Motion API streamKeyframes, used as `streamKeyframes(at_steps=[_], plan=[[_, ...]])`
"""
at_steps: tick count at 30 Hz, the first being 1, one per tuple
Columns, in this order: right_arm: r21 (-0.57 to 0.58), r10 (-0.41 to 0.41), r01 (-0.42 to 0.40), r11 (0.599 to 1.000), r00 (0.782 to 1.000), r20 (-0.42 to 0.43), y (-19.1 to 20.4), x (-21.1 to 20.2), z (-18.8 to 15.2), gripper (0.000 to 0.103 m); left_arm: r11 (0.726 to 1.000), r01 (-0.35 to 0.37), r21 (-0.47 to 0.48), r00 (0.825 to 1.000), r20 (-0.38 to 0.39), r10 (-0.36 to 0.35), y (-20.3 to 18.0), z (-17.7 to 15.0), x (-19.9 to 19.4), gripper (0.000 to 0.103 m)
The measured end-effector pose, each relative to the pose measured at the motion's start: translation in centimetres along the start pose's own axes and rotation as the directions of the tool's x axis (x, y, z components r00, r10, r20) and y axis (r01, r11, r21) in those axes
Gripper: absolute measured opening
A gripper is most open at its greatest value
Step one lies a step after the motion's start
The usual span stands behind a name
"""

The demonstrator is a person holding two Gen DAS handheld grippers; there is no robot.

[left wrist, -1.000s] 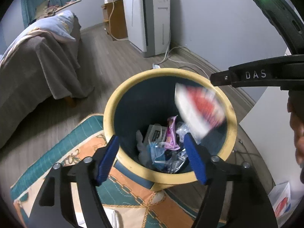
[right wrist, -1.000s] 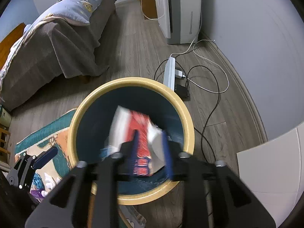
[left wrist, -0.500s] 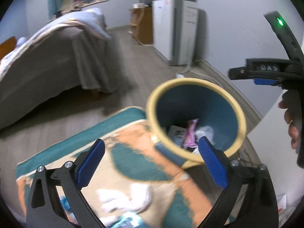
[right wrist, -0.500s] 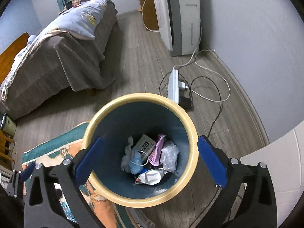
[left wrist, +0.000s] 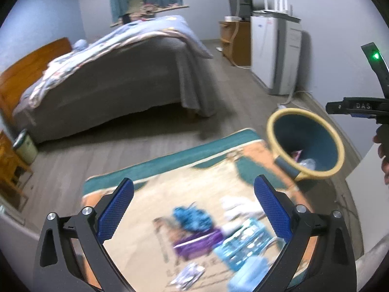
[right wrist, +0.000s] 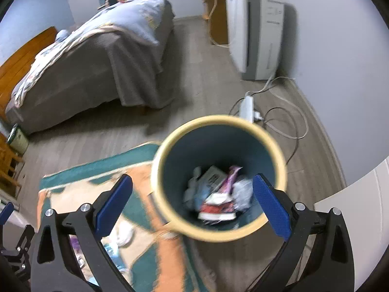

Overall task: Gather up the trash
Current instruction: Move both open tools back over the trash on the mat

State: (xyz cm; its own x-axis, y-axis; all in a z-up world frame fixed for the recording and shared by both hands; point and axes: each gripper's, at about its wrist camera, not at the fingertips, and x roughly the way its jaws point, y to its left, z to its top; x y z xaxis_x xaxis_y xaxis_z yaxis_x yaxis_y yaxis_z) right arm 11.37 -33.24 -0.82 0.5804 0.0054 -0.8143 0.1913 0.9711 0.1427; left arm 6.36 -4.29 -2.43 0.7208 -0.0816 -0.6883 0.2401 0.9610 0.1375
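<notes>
A round bin with a yellow rim and dark blue inside stands on the floor by the rug; it also shows in the left wrist view. Wrappers and a red-and-white packet lie inside it. My right gripper is open and empty above the bin. My left gripper is open and empty above the rug, over blurred trash: a blue crumpled wrapper, a purple packet, a light blue pack, white tissue and a silver wrapper.
A patterned teal and orange rug covers the floor. A bed stands behind it. A white appliance, a power strip and cables lie near the wall. A white panel is at right.
The right gripper opened and the red-and-white packet dropped into the bin. The left gripper opened wide and swung left from the bin to over the trash on the rug.
</notes>
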Motion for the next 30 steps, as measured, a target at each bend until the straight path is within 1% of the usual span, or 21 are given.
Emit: streamKeyframes(at_steps=[2, 5, 8, 10, 12, 14, 17, 20, 24, 30], plan=[[-0.015, 0.019, -0.019, 1.0, 1.0, -0.02, 1.8, -0.2, -1.2, 0.097, 1.0, -0.013, -0.021, 1.0, -0.004, 0.012, 1.2, -1.3, -0.6, 0.098], [-0.044, 0.033, -0.035, 0.998, 0.998, -0.053, 4.4, -0.1, -3.4, 0.097, 0.998, -0.022, -0.057, 0.999, -0.045, 0.02, 2.8, -2.9, -0.7, 0.098], [-0.089, 0.018, -0.025, 0.996, 0.997, -0.08, 6.7, 0.2, -5.4, 0.097, 0.998, -0.035, -0.06, 0.999, -0.038, 0.033, 4.2, -3.9, -1.3, 0.098], [-0.117, 0.014, -0.026, 0.993, 0.995, -0.099, 8.3, 0.6, -6.9, 0.097, 0.997, -0.027, -0.073, 0.999, -0.049, 0.023, 4.9, -4.5, -1.4, 0.098], [-0.138, 0.017, -0.033, 0.99, 0.993, -0.115, 9.3, 1.1, -8.1, 0.097, 0.995, -0.025, -0.095, 0.997, -0.076, 0.018, 5.6, -5.4, -1.2, 0.098], [-0.174, -0.011, -0.012, 0.985, 0.991, -0.131, 10.4, 1.7, -9.3, 0.097, 0.994, -0.035, -0.108, 0.994, -0.104, 0.024, 6.1, -5.9, -0.8, 0.098], [-0.245, -0.057, 0.016, 0.969, 0.985, -0.163, 12.2, 2.6, -11.7, 0.097, 0.992, -0.056, -0.111, 0.992, -0.12, 0.043, 6.6, -6.3, -0.7, 0.098], [-0.301, -0.076, 0.014, 0.954, 0.978, -0.196, 13.6, 3.3, -13.9, 0.097, 0.992, -0.068, -0.106, 0.991, -0.126, 0.055, 7.2, -6.7, -0.7, 0.098], [-0.274, -0.057, -0.01, 0.962, 0.97, -0.238, 14.4, 3.9, -15.7, 0.097, 0.991, -0.077, -0.108, 0.988, -0.14, 0.061, 8.2, -7.2, -0.6, 0.098], [-0.292, -0.026, -0.067, 0.954, 0.952, -0.305, 16.3, 4.3, -18.6, 0.097, 0.992, -0.069, -0.105, 0.983, -0.177, 0.049, 9.3, -7.9, 0.2, 0.098]])
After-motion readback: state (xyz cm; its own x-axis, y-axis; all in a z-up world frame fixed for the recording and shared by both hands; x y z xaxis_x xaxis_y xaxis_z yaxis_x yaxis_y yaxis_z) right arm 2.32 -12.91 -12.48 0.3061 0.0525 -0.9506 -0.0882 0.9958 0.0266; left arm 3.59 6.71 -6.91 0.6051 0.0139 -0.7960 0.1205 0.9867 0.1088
